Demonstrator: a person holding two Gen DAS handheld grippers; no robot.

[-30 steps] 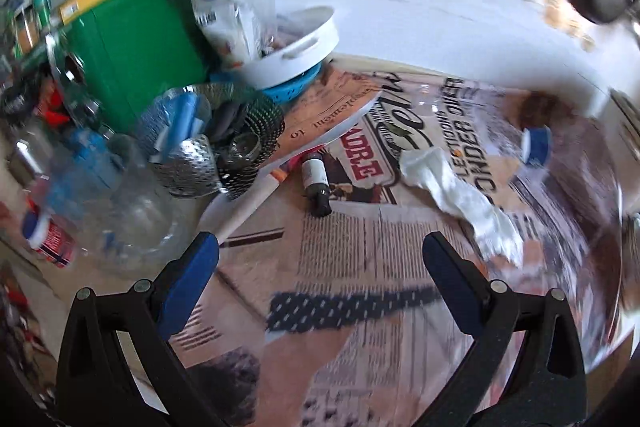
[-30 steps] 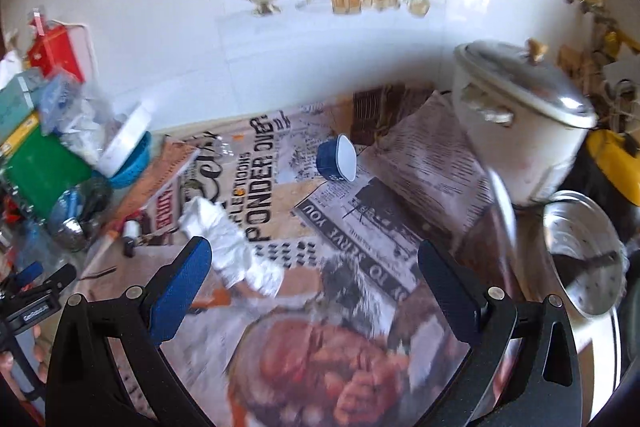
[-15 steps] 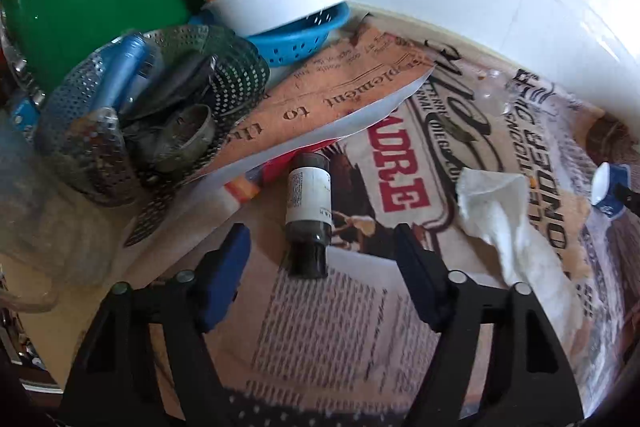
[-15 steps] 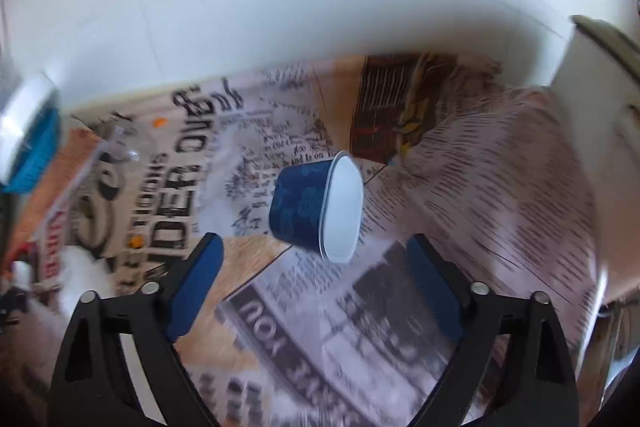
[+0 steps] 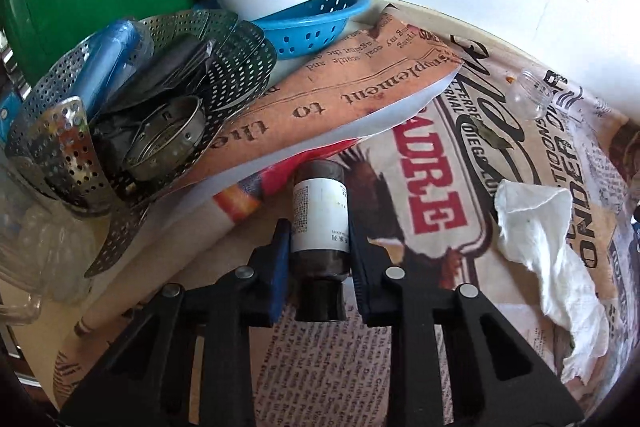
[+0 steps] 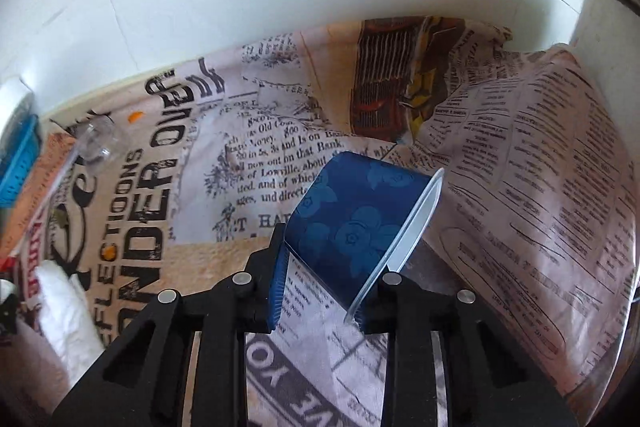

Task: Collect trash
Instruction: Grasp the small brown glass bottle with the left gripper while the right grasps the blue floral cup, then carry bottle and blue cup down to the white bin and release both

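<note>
L wrist: fingers point(image 5: 285, 259) closing on bottle point(image 5: 320, 223) | R: closing on cup point(image 6: 352, 227)

The left tool point(image 5: 319, 247) is pointing steeply down at the desk. Its two black arms are reaching forward, and its blue pads are closing in, one on each side of a small brown bottle point(image 5: 319, 219). The right tool point(image 6: 326, 267) is tipping down the same way. Its blue pads are closing too, pressing on the bottom and the rim of a blue cup point(image 6: 352, 223) lying between them.
</note>
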